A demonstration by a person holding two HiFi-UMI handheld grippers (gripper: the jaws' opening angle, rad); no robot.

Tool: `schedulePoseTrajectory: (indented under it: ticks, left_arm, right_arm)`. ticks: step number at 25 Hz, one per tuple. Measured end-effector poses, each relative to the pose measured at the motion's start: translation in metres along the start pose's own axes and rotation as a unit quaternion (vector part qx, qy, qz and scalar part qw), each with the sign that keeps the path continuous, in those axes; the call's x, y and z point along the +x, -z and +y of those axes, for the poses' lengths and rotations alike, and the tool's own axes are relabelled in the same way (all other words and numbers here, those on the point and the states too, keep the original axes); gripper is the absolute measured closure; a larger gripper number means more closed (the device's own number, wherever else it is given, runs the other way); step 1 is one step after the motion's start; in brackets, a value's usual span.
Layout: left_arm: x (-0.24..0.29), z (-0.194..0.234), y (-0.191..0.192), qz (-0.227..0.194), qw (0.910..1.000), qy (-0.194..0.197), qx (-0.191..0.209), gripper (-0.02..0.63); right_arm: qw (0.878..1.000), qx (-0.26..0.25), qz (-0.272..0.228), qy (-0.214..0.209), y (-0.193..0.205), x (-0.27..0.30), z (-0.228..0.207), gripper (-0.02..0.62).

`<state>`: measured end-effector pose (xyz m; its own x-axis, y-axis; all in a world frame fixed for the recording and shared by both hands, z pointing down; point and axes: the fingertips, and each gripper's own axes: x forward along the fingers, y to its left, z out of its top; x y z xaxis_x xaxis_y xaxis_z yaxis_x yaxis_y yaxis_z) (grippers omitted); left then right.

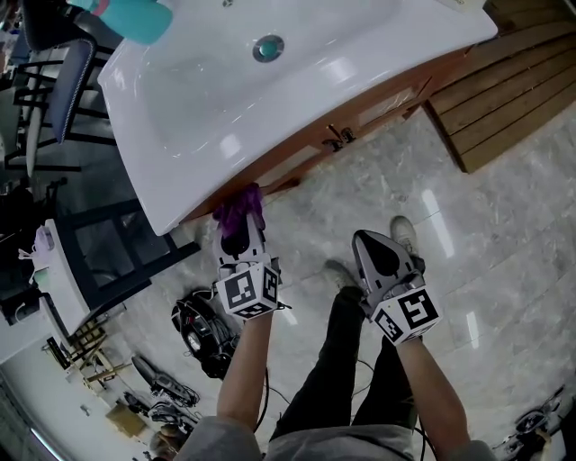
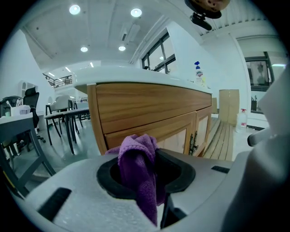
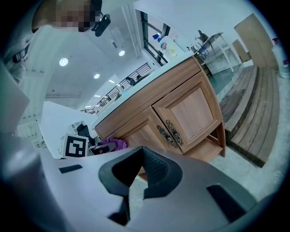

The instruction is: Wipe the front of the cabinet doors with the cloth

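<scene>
A wooden cabinet [image 1: 360, 112] stands under a white sink top [image 1: 207, 99]; its two doors [image 3: 190, 111] meet at ornate metal handles [image 3: 168, 134]. My left gripper [image 1: 241, 225] is shut on a purple cloth [image 1: 238, 207], held low near the cabinet's left front corner. In the left gripper view the cloth [image 2: 138, 167] bunches up between the jaws, a short way off the left door [image 2: 179, 136]. My right gripper [image 1: 382, 257] hangs further back over the floor, shut with nothing in it, and faces the doors.
A teal spray bottle [image 1: 135, 13] sits at the sink's far left, beside the drain [image 1: 268, 47]. Right of the cabinet lies a slatted wooden platform [image 1: 513, 81]. A dark table frame [image 1: 117, 257] and cables [image 1: 202, 333] lie left. The person's shoes [image 1: 403, 232] stand below the doors.
</scene>
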<state>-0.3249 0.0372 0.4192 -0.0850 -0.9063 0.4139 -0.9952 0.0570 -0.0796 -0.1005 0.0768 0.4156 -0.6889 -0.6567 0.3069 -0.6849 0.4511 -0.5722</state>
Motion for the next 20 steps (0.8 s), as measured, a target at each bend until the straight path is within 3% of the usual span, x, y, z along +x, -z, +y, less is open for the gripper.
schedulePoseTrajectory:
  ticks: [20]
  left_arm:
    - [0.025, -0.054, -0.014, 0.003, 0.9992, 0.039, 0.001, 0.495]
  right_arm:
    - [1.000, 0.014, -0.015, 0.015, -0.014, -0.019, -0.032, 0.586]
